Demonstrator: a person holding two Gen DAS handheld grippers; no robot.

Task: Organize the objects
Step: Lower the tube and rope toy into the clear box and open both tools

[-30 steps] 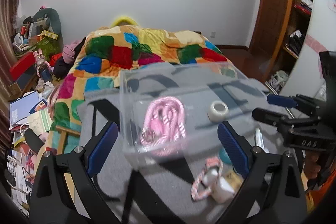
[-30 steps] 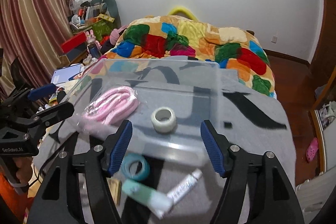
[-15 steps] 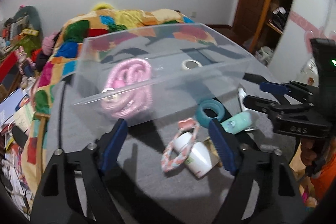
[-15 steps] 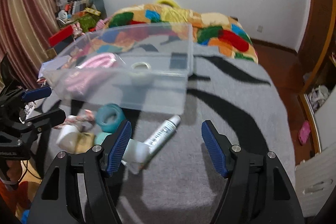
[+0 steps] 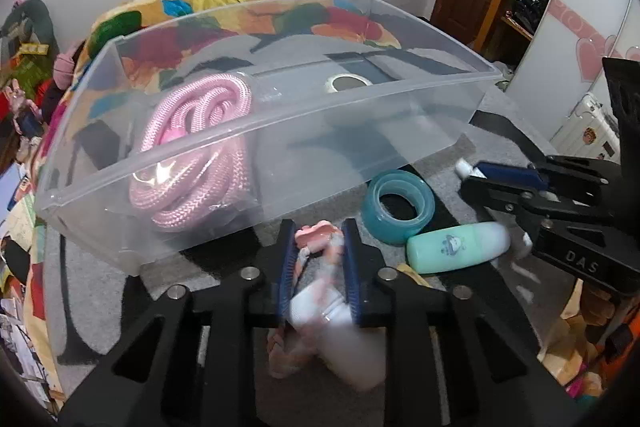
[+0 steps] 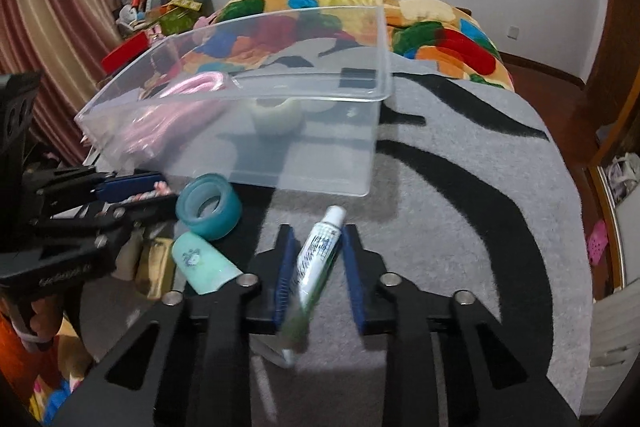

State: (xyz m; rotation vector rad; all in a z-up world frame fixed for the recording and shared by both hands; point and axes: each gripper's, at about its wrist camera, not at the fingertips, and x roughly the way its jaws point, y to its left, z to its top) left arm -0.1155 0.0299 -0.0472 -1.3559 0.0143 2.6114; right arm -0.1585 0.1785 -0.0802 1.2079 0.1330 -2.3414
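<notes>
the room is lit evenly and is bright enough, with soft dark shadows under the clear box (image 5: 280,131) on the gray blanket (image 6: 460,187). a small white shine sits on the box's front wall over the pink rope (image 5: 192,163). the white bottle (image 5: 340,339) and the tube (image 6: 316,267) look smeared and fuzzy up close. the edges bend round and go black at the corners.
</notes>
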